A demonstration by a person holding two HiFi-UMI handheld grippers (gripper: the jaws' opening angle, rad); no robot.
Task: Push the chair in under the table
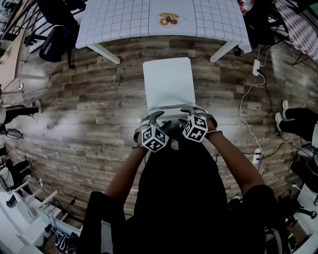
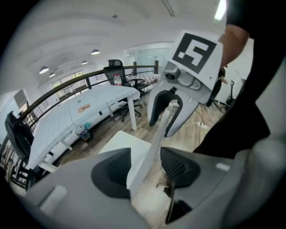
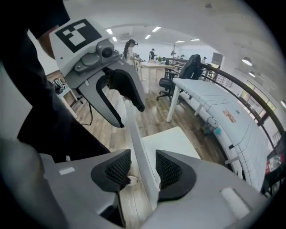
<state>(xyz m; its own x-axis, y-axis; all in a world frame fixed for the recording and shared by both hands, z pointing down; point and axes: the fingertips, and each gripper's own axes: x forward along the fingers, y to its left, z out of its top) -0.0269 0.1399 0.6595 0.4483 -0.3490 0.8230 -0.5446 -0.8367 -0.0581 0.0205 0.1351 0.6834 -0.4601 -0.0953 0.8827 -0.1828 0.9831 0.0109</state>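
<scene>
Evenly lit from round white ceiling lamps [image 2: 43, 70]. Bent and dark-cornered at the edges. Blurred up close.

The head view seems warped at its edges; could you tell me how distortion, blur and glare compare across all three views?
Head view: strong fisheye, the table and floor planks bow; sharp, with a pale sheen at left. Left gripper view: dark round vignette, chair back soft, ceiling lamp blown out. Right gripper view: same vignette, pads crisper.
</scene>
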